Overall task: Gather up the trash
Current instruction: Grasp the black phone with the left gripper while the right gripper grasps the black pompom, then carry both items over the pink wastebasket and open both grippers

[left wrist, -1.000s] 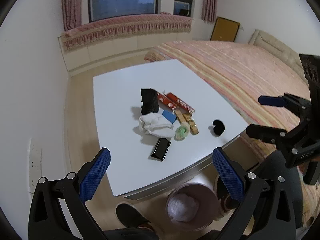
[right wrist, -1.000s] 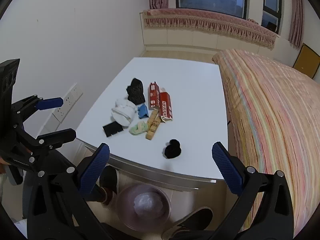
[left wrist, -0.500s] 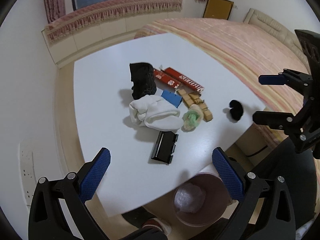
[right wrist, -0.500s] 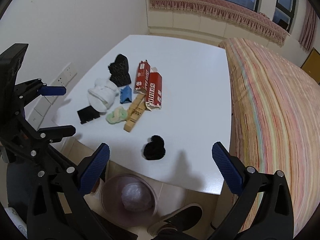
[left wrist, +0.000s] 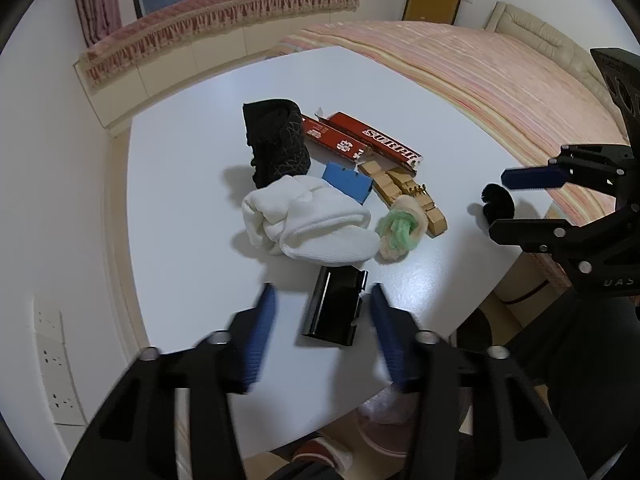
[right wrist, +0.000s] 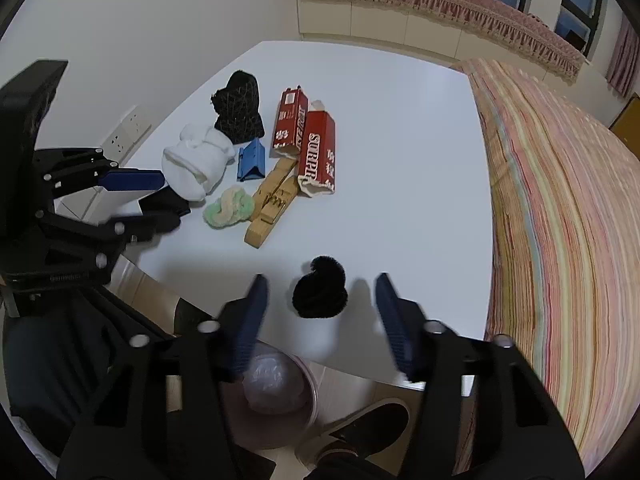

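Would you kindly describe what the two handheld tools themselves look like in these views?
Both look alike: the left tool and the right tool have angular matte-black frames with cut-out openings and silver screw heads at the pivots. Each of the two fingers carries a long, ribbed blue pad. Small pale lettering marks the body of each, too small to read. No cables, hands or sleeves are visible.

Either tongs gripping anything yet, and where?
Nothing held. Left tongs are closing around the flat black plastic case; right tongs around the fuzzy black pompom. Pads clear of both.
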### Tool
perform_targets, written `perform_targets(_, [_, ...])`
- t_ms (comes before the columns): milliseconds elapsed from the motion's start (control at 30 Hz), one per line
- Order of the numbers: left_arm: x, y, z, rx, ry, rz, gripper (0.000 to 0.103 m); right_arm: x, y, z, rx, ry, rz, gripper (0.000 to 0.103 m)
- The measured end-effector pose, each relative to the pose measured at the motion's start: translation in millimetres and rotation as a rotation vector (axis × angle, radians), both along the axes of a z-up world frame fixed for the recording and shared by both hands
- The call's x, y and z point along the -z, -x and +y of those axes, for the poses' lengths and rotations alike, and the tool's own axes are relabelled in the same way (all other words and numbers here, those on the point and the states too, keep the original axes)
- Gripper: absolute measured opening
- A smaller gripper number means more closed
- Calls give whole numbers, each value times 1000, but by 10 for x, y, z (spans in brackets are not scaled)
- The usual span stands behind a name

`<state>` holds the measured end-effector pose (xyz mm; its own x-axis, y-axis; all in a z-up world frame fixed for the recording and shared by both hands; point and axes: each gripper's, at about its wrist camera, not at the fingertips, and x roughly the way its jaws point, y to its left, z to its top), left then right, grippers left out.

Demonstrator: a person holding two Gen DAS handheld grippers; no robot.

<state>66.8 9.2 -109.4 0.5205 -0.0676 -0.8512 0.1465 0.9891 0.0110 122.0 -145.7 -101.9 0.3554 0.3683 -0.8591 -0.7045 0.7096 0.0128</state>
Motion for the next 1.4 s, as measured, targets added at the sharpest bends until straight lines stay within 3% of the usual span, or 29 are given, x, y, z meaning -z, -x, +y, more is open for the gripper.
perform_targets(67, [-8, 1, -13, 3, -4, -1, 26, 24, 11, 16, -3, 4, 3, 37])
perform_targets(133, [-14, 0, -10, -1, -1, 2, 26, 49, 15, 32, -5, 5, 9, 23])
perform_targets(633, [-238, 216, -13, -13, 82, -18, 25, -190, 144, -39, -4, -90, 0, 20])
perform_targets(1067, [-486, 672, -222, 25, 127, -77, 25, -544, 748, -235, -40, -177, -12, 20])
perform_targets(1400, [-387, 1010, -412, 56, 156, -46, 25, -457, 1121, -453, -50, -185, 44, 21])
